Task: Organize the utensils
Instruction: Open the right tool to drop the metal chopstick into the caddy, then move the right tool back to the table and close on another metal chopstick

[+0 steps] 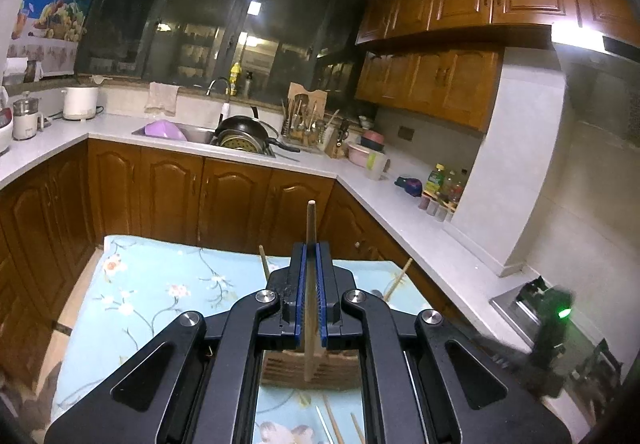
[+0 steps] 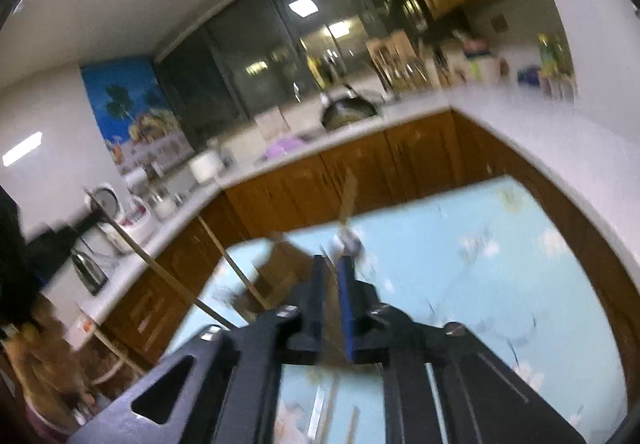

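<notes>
The left hand-held gripper (image 1: pixel 311 250) pinches a single wooden chopstick (image 1: pixel 310 228) between its blue pads, which are pressed tight against it. The chopstick stands nearly upright: its upper end rises above the fingertips and its lower end hangs in front of a brown slatted wooden holder (image 1: pixel 308 368) that sits on the tabletop (image 1: pixel 160 284), which is covered with a pale blue floral cloth. Two more chopsticks (image 1: pixel 264 264) lean outward from behind the gripper, one on each side. Several loose chopsticks (image 1: pixel 332 424) lie flat on the cloth at the bottom of the left wrist view.

The right wrist view is heavily blurred. The right hand-held gripper (image 2: pixel 334 264) has a narrow gap between its blue pads; whether anything sits in that gap cannot be told. Just beyond its fingertips stands the brown holder, with a wooden stick (image 2: pixel 349 195) rising from it and a pale blurred object beside that. Another long chopstick (image 2: pixel 232 264) slants across the left of the view. Wooden cabinets and a white counter surround the tabletop.
</notes>
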Demonstrator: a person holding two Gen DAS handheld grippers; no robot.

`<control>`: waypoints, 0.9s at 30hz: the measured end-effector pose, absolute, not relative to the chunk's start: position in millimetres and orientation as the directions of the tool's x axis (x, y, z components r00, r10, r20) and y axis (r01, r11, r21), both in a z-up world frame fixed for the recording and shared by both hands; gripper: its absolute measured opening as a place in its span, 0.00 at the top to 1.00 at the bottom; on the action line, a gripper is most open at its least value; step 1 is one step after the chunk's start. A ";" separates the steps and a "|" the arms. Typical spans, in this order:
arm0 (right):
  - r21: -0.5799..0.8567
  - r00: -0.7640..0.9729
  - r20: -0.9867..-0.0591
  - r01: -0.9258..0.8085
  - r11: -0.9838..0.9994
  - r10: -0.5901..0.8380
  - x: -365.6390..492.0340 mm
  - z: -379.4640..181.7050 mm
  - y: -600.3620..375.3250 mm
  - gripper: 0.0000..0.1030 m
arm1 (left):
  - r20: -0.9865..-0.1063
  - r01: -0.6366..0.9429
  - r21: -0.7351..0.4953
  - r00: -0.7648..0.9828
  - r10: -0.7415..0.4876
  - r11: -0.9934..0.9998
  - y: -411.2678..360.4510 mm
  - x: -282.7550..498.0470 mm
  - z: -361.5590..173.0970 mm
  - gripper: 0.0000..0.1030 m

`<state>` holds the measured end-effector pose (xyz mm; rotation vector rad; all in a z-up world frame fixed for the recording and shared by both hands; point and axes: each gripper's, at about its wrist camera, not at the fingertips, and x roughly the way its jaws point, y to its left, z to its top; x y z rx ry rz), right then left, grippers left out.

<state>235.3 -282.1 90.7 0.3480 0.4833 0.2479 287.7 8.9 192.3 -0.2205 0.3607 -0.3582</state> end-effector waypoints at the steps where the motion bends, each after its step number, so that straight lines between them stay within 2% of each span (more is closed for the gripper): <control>1: 0.395 0.841 -0.435 -0.142 0.908 0.321 236.6 77.7 -284.4 0.86 | -0.303 0.303 -0.273 0.873 -0.381 0.913 9.5 284.4 190.5 0.96; 4: 0.381 0.815 -0.477 -0.144 0.913 0.328 242.2 62.1 -281.5 0.83 | -0.303 0.311 -0.271 0.871 -0.387 0.911 10.1 279.1 187.0 0.96; 6: 0.366 0.805 -0.489 -0.161 0.917 0.336 249.2 59.2 -276.6 0.73 | -0.306 0.315 -0.270 0.868 -0.392 0.910 9.9 273.0 182.5 0.96; 7: 0.356 0.803 -0.492 -0.168 0.919 0.337 252.5 58.4 -273.8 0.72 | -0.307 0.317 -0.270 0.866 -0.393 0.909 10.0 270.4 180.2 0.96; 15: 0.262 0.789 -0.530 -0.197 0.945 0.311 276.3 43.1 -254.9 0.71 | -0.321 0.322 -0.278 0.857 -0.404 0.905 17.5 255.0 165.1 0.96; 18: 0.304 0.756 -0.557 -0.200 0.932 0.344 275.5 29.3 -262.2 0.69 | -0.321 0.318 -0.284 0.857 -0.402 0.905 23.0 249.7 163.0 0.96; 21: 0.266 0.731 -0.601 -0.198 0.943 0.323 267.1 9.7 -261.9 0.56 | -0.323 0.322 -0.311 0.849 -0.418 0.894 24.6 247.2 159.9 0.96; 23: 0.234 0.704 -0.644 -0.193 0.953 0.300 268.4 -5.8 -256.4 0.56 | -0.329 0.324 -0.319 0.843 -0.425 0.891 24.1 245.7 158.2 0.96; 25: 0.208 0.686 -0.673 -0.182 0.961 0.275 273.3 -17.9 -253.4 0.58 | -0.334 0.328 -0.314 0.841 -0.427 0.891 22.5 242.3 158.0 0.96; 26: 0.193 0.679 -0.686 -0.178 0.965 0.262 275.4 -21.4 -253.3 0.72 | -0.333 0.330 -0.309 0.841 -0.426 0.892 21.7 238.7 158.6 0.96; 27: 0.185 0.669 -0.699 -0.172 0.968 0.253 277.2 -24.6 -252.9 0.90 | -0.331 0.331 -0.306 0.842 -0.425 0.893 21.3 236.7 159.9 0.96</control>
